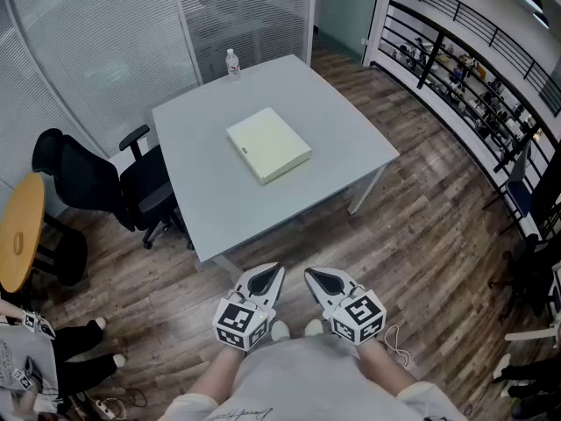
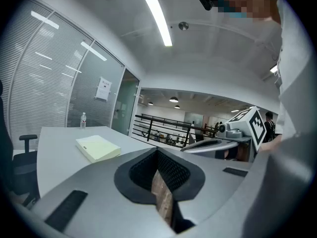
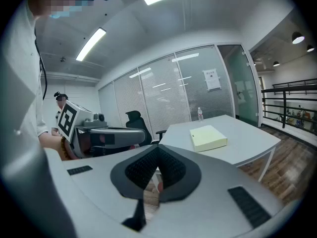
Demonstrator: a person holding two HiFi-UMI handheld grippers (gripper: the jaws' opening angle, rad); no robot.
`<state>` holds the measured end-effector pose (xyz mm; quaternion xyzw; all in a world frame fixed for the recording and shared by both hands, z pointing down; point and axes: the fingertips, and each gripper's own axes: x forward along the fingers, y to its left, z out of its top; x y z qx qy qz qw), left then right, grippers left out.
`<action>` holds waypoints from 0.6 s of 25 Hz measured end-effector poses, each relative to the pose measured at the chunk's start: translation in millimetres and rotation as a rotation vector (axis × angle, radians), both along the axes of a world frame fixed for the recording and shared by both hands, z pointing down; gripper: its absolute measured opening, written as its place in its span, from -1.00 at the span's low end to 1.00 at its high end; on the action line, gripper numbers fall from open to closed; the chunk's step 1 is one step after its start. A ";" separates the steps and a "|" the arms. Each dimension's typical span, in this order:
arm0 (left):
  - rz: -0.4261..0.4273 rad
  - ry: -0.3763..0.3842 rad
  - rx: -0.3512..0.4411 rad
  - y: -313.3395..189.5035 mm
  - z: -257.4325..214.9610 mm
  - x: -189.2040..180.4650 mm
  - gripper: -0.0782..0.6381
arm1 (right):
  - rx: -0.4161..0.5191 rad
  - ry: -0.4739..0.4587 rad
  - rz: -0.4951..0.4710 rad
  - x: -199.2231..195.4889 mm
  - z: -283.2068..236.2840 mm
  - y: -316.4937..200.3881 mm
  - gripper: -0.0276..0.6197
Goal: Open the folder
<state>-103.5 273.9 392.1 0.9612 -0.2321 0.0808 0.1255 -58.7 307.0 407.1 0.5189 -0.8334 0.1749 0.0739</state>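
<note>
The folder (image 1: 268, 144) lies flat and closed, cover down, near the middle of the table (image 1: 202, 191), nothing touching it; a bottle (image 1: 232, 63) stands at the far edge, well apart from it; a chair (image 1: 131, 182) sits at the table's left side. The person stands on the wooden floor short of the near edge, so both grippers are well away from the folder. The left gripper (image 1: 277, 273) has its jaws drawn together on nothing; the right gripper (image 1: 309, 275) is likewise closed and empty; both are held close to the body, pointing slightly down. By my reading the task is not started: the approach, the catching of the cover's edge and the lifting all remain.
</note>
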 end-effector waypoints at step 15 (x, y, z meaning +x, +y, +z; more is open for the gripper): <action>-0.016 -0.002 -0.009 -0.8 1.7 -17.4 -0.76 | 0.011 -0.036 0.015 -18.7 -2.7 -3.1 -0.87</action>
